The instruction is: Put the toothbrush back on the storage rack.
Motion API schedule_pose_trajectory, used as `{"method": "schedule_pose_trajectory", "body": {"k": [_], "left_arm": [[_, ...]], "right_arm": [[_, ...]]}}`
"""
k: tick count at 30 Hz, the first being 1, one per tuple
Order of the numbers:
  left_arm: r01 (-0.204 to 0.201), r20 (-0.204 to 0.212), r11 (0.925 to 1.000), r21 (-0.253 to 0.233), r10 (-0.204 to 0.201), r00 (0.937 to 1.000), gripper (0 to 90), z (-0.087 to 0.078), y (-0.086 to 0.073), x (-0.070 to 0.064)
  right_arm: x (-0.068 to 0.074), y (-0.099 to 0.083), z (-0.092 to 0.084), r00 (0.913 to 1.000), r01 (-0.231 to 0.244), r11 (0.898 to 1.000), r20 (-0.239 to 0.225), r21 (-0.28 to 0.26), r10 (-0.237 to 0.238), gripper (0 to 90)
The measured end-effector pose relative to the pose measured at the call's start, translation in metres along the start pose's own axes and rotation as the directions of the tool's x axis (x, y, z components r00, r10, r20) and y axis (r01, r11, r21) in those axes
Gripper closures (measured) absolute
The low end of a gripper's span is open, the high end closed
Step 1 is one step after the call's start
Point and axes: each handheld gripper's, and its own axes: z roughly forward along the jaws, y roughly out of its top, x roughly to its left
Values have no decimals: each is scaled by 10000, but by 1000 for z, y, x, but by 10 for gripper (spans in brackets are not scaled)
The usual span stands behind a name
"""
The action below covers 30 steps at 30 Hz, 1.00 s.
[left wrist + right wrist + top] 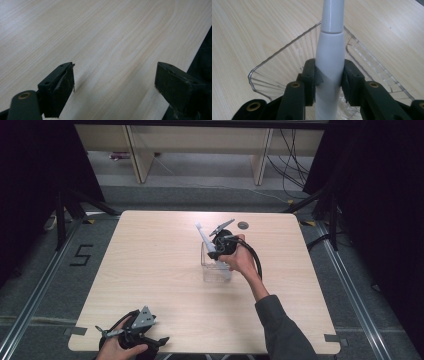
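The right gripper (329,82) is clenching a smooth white electric toothbrush (330,65), round-bodied with a narrower neck, inside a clear ribbed plastic container (287,60) near the table's (150,270) centre. The left gripper (115,85), at seven o'clock, is gaping, holding nothing. No readable writing is showing.

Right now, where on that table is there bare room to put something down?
The table is bare across its whole left half, from the clear box to the left gripper, and along the right edge. It is crowded at the box, where the right gripper holds a white toothbrush.
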Motion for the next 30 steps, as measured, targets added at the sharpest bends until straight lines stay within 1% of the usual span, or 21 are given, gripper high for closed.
{"method": "schedule_pose_trajectory", "body": {"k": [2,3,7,10,11,12,14,15,18,19,20,21,22,23,24,25,26,27,28,29,30], "left_arm": [[-2,11,10000,9,2,10000,154,0,0,0],[-13,25,10000,25,13,10000,154,0,0,0],[-25,44,10000,83,24,10000,154,-1,0,1],[49,31,10000,7,-49,10000,154,0,0,-1],[-37,32,10000,23,37,10000,154,0,0,0],[46,40,10000,18,-46,10000,154,0,0,-1],[75,36,10000,12,-75,10000,154,0,0,-1],[-43,39,9999,127,43,10000,154,0,0,1],[-4,27,10000,81,4,10000,154,0,0,0],[105,29,9999,31,-105,9999,154,0,0,-1],[-44,46,10000,15,44,10000,154,0,0,0],[-44,46,10000,15,44,10000,154,0,0,0],[-51,51,9999,123,50,10000,154,0,0,1],[92,52,10000,22,-92,9999,154,0,0,-1],[62,82,10000,-1,-62,9999,154,0,0,-1],[-39,48,10000,43,39,10000,154,0,0,0],[-29,40,10000,46,29,10000,154,0,0,0],[119,16,9999,36,-119,9999,154,1,0,-1],[119,16,9999,36,-119,9999,154,1,0,-1],[-12,7,10000,52,12,10000,154,0,0,0],[-12,7,10000,52,12,10000,154,0,0,0]], "right_arm": [[0,0,0,10000,13,10000,-16,45,-13,668],[-2,0,2,9998,197,9998,9,-42,-197,667],[-1,0,4,10000,-5,10000,-37,-19,5,666],[-1,4,7,9998,194,9997,57,139,-195,665],[-1,4,8,9997,240,9996,45,153,-241,665],[0,5,8,10000,29,9997,-24,260,-28,664],[-1,5,9,10000,22,9997,69,239,-23,664],[2,6,9,9992,-392,9979,59,512,390,662],[2,6,10,9990,-432,9979,116,476,427,657],[1,5,10,9995,-330,9988,40,365,328,648],[2,5,5,9983,-584,9982,7,138,584,619],[2,5,5,9983,-584,9982,7,138,584,619],[3,6,2,9965,-824,9964,180,200,820,612],[3,6,-1,9981,-600,9982,132,38,599,595],[3,5,-8,9980,-592,9982,207,-139,595,576],[3,5,-8,9980,-592,9982,207,-139,595,576],[4,5,-14,9970,-708,9973,307,-198,714,567],[3,5,-15,9987,-440,9983,222,-383,449,561],[3,5,-15,9987,-440,9983,222,-383,449,561],[2,4,-20,9994,-304,9977,159,-613,314,546],[2,4,-20,9994,-304,9977,159,-613,314,546]]}}
